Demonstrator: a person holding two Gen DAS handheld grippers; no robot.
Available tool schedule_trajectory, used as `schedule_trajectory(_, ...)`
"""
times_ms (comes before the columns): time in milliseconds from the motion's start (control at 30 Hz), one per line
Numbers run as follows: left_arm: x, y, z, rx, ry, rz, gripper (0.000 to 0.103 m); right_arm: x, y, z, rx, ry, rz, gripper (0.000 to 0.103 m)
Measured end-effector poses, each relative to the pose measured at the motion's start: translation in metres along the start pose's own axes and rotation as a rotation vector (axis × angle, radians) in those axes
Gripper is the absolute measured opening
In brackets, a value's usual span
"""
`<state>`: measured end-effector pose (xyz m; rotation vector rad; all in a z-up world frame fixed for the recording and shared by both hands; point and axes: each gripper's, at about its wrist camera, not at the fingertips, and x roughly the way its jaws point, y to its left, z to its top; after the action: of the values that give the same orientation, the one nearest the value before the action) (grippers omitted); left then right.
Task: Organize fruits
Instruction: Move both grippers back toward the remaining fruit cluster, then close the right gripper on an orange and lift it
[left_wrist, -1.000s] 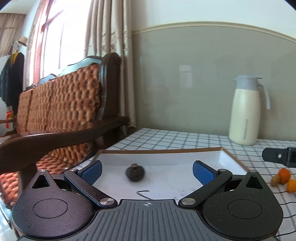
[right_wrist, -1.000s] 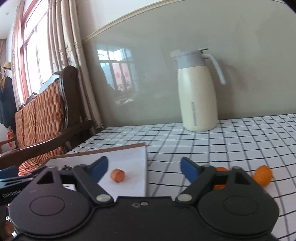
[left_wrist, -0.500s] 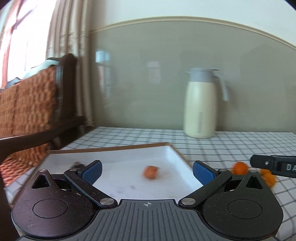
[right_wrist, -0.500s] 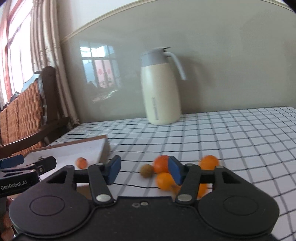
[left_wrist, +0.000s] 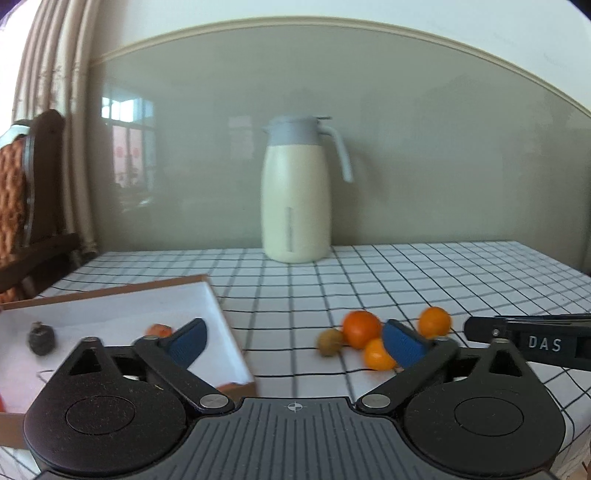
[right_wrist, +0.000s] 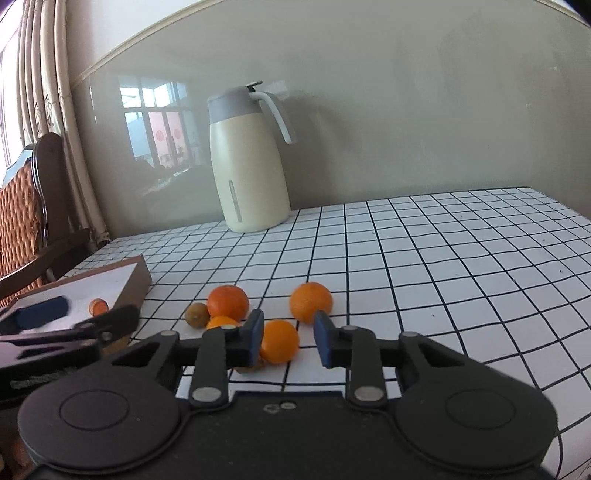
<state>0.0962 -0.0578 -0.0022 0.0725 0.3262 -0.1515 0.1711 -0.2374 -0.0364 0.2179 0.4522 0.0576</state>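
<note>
Several small oranges lie on the checked tablecloth, with one orange (right_wrist: 279, 341) just in front of my right gripper (right_wrist: 288, 339), which is open and empty, jaws partly closed around the space before that fruit. Others are an orange (right_wrist: 228, 301), an orange (right_wrist: 311, 302) and a brown kiwi-like fruit (right_wrist: 196, 314). A shallow white tray (left_wrist: 218, 314) at the left holds a dark fruit (left_wrist: 41, 338) and a small orange piece (left_wrist: 159, 329). My left gripper (left_wrist: 295, 341) is open and empty, between the tray and the fruit pile (left_wrist: 361, 328).
A cream thermos jug (left_wrist: 295, 192) stands at the back against the wall, also in the right wrist view (right_wrist: 247, 162). A wooden sofa (right_wrist: 26, 206) is left of the table. The right gripper's finger (left_wrist: 524, 338) shows at the right of the left wrist view.
Both grippers have swung right, from over the tray toward the fruit pile. The right gripper's jaws have narrowed and now sit close to an orange.
</note>
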Motion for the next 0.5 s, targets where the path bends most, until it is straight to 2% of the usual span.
schedule_trajectory(133,0.011,-0.011,-0.004,0.000,0.042,-0.016,0.087,0.002,-0.005,-0.002,0.008,0.014,0.012,0.019)
schedule_trajectory(200,0.017,-0.016,-0.005,0.001,0.063,-0.022,0.077,0.003,-0.006,-0.003,0.012,0.021,0.020,0.019)
schedule_trajectory(267,0.022,-0.019,-0.007,0.004,0.083,-0.028,0.073,0.006,-0.006,-0.003,0.013,0.028,0.027,0.019)
schedule_trajectory(500,0.035,-0.026,-0.011,-0.002,0.123,-0.038,0.066,0.015,-0.005,-0.001,0.019,0.038,0.038,0.019)
